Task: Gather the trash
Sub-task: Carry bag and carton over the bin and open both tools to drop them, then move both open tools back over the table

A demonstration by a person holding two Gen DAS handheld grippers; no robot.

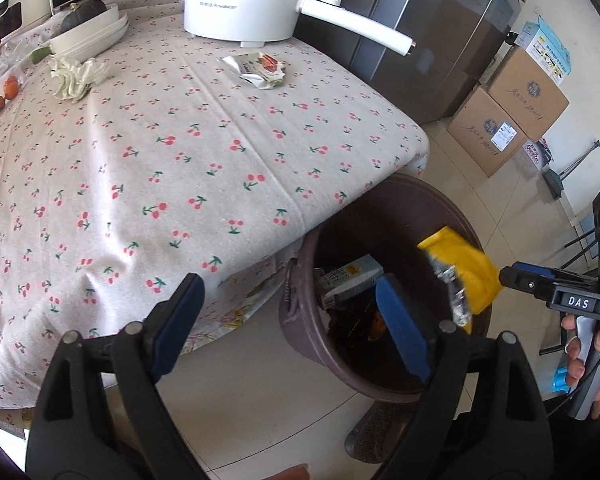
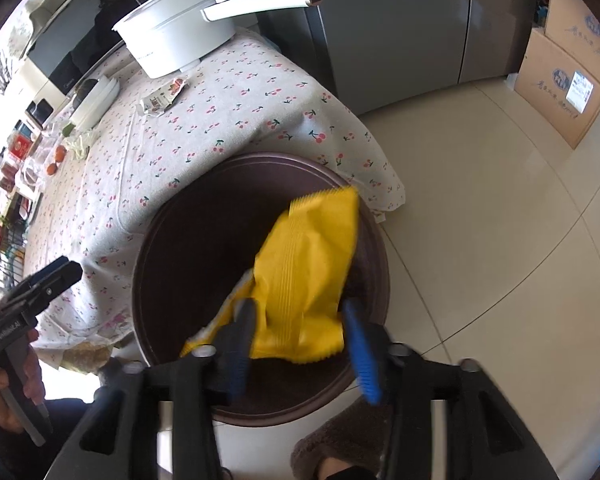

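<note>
A yellow snack wrapper (image 2: 308, 276) hangs over the open brown trash bin (image 2: 172, 240). My right gripper (image 2: 296, 344) has its jaws apart around the wrapper's lower end; whether they still pinch it is unclear. In the left wrist view the wrapper (image 1: 464, 268) sits at the right gripper's tip (image 1: 512, 278) above the bin (image 1: 312, 344), which holds a carton (image 1: 348, 280). My left gripper (image 1: 292, 320) is open and empty beside the bin. A crumpled food packet (image 1: 260, 68) and a crumpled tissue (image 1: 76, 78) lie on the cherry-print tablecloth (image 1: 180, 160).
A white electric pot (image 1: 252, 0) with a long handle, stacked white dishes (image 1: 92, 36) and small oranges (image 1: 4, 94) stand on the table. A grey fridge (image 1: 432, 40) and cardboard boxes (image 1: 508, 112) are beyond it. The floor is tiled.
</note>
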